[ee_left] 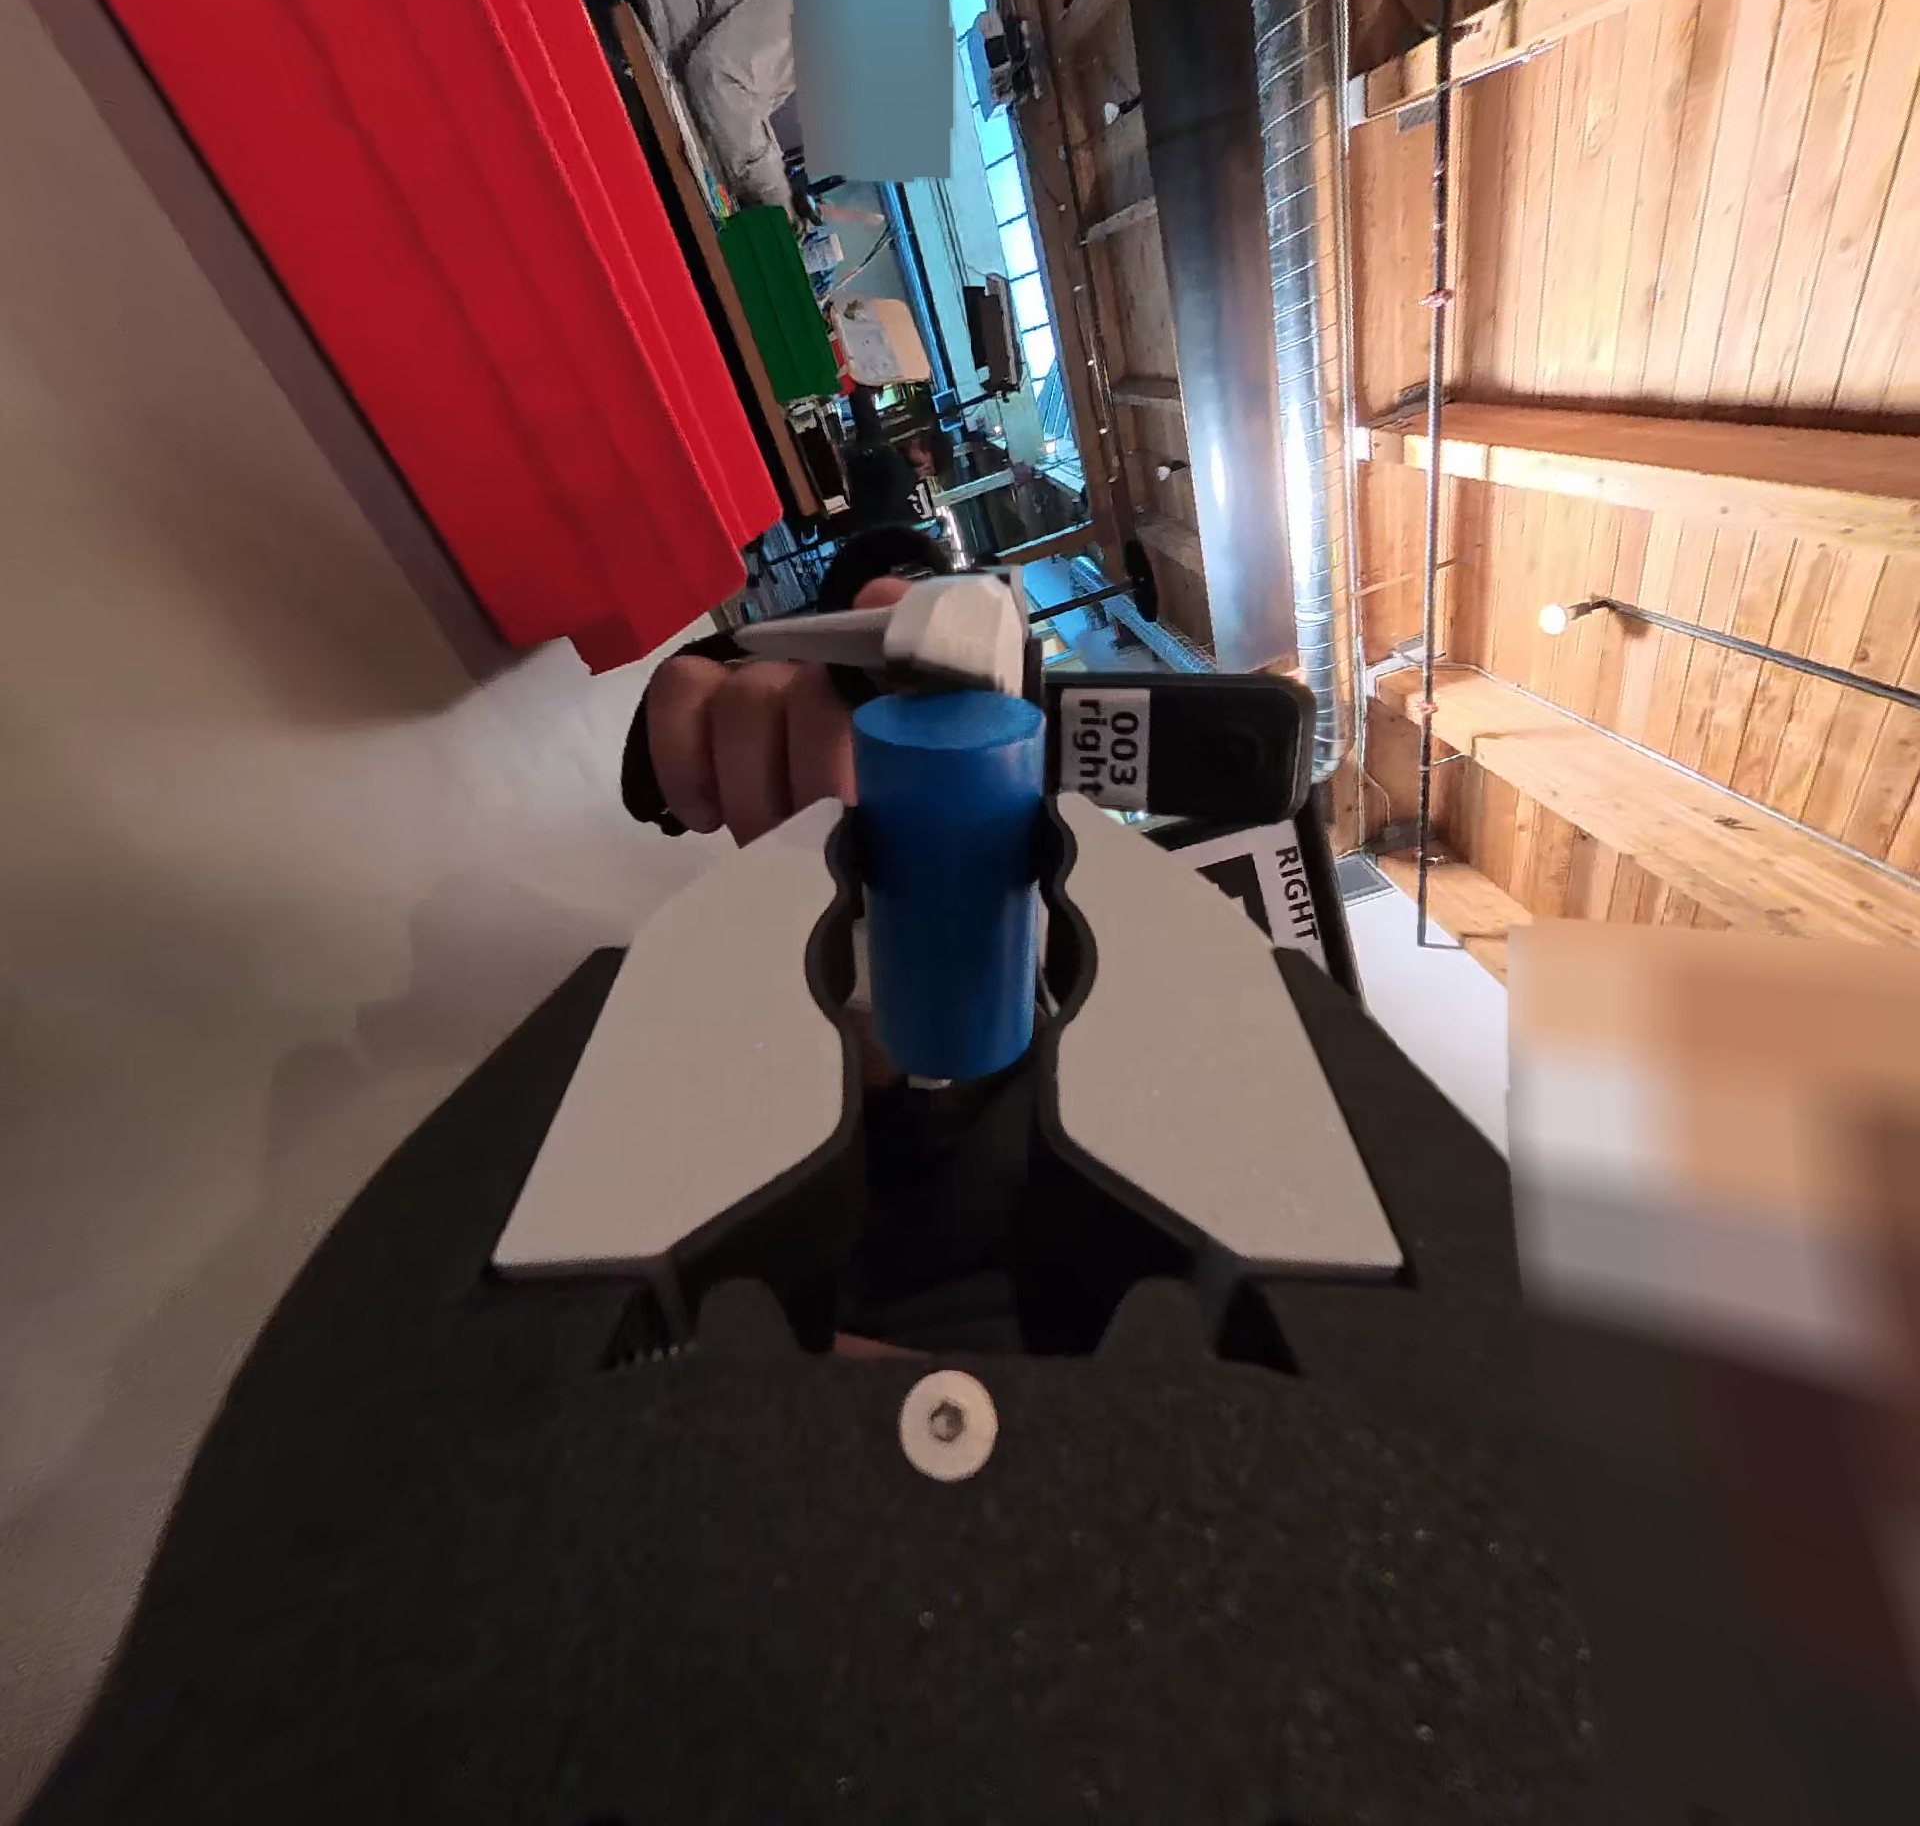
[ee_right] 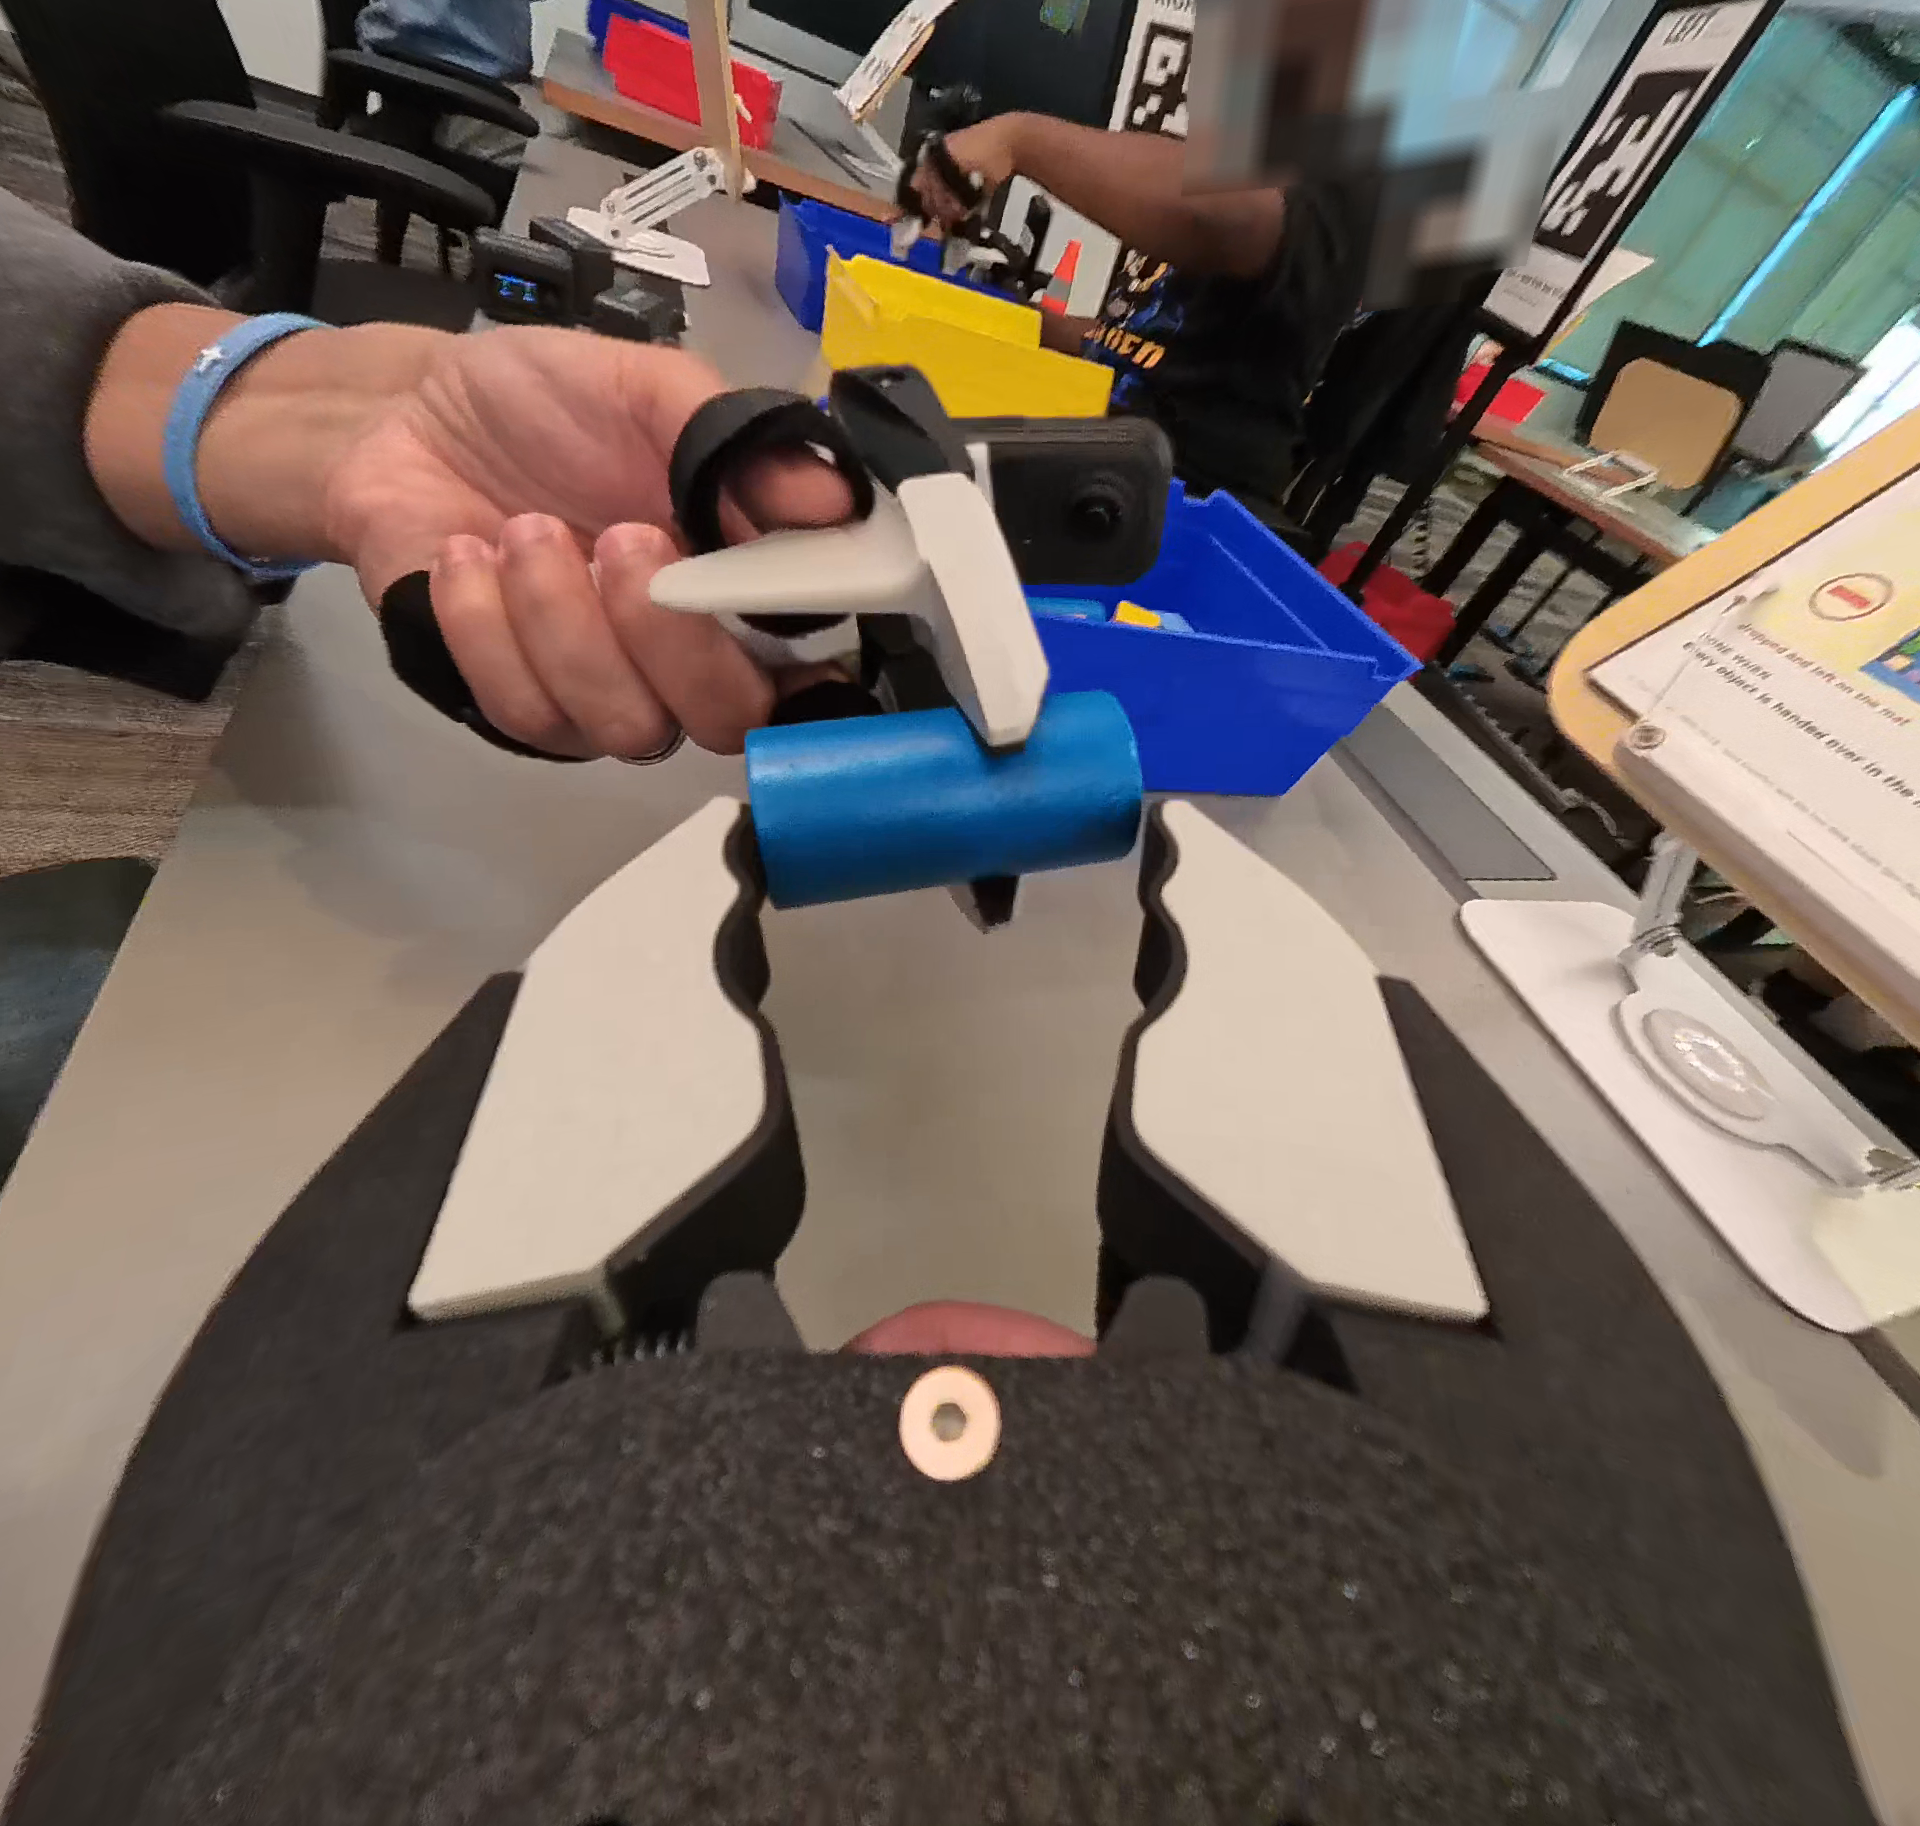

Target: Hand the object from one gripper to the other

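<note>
A blue cylinder point(ee_left: 951, 893) is clamped across its middle by my left gripper point(ee_left: 948, 841), whose jaws are shut on its sides. In the right wrist view the cylinder point(ee_right: 940, 800) lies crosswise, with the left gripper's grey finger point(ee_right: 977, 613) over it and a hand behind. My right gripper point(ee_right: 943, 841) spans the cylinder lengthwise, jaws wide, with a fingertip touching each end face. In the left wrist view one right fingertip point(ee_left: 935, 638) rests on the cylinder's top end. The lower one is mostly hidden.
A grey table point(ee_right: 312, 893) lies below. A blue bin point(ee_right: 1226, 696) and a yellow bin point(ee_right: 956, 342) stand beyond the grippers. A white stand with an instruction board point(ee_right: 1766, 696) is at the right. A person works at the far end; red bins point(ee_left: 416, 218) show at the left.
</note>
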A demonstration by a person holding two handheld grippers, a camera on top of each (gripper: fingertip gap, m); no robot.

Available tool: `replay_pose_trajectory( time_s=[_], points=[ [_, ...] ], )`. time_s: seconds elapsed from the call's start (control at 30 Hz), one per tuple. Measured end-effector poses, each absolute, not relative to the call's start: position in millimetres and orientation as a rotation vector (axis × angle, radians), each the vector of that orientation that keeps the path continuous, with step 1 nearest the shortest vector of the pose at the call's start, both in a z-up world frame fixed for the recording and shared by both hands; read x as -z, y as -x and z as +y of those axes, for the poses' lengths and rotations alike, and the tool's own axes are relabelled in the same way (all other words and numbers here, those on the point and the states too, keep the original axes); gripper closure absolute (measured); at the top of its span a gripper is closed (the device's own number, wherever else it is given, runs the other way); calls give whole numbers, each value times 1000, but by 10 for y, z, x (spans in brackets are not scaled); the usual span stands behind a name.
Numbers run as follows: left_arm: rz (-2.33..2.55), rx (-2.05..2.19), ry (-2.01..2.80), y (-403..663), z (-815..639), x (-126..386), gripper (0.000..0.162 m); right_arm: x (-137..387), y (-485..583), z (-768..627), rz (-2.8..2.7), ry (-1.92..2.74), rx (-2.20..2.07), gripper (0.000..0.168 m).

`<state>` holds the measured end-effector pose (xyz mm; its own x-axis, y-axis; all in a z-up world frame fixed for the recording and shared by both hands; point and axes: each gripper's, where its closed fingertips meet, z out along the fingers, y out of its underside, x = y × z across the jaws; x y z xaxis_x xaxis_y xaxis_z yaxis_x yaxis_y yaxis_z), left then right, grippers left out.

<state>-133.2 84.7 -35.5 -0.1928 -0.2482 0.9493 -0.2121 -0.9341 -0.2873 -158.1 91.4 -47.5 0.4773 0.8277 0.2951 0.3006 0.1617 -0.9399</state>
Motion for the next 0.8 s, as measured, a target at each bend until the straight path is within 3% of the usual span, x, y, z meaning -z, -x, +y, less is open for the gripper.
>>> replay_pose_trajectory(
  time_s=[0.23, 0.27, 0.33, 0.4, 0.6, 0.8],
  points=[
    [592, 2380, 1976, 1319, 779, 386, 130, 526, 1561, 858, -1076, 1448, -547, 101],
    [616, 2377, 1953, 1341, 761, 360, 127, 514, 1558, 855, -1064, 1456, -550, 101],
    [677, 2306, 1931, 1429, 720, 351, 105, 488, 1501, 869, -1043, 1486, -541, 101],
    [724, 2044, 1987, 1553, 755, 532, 101, 387, 1303, 943, -983, 1532, -486, 101],
    [837, 1560, 2095, 1913, 462, 1120, 102, 37, -160, 1191, -544, 1956, -219, 101],
    [937, 1546, 2114, 1913, 112, 1197, 105, 672, -1502, 701, 16, 2596, -3, 101]
  ],
)
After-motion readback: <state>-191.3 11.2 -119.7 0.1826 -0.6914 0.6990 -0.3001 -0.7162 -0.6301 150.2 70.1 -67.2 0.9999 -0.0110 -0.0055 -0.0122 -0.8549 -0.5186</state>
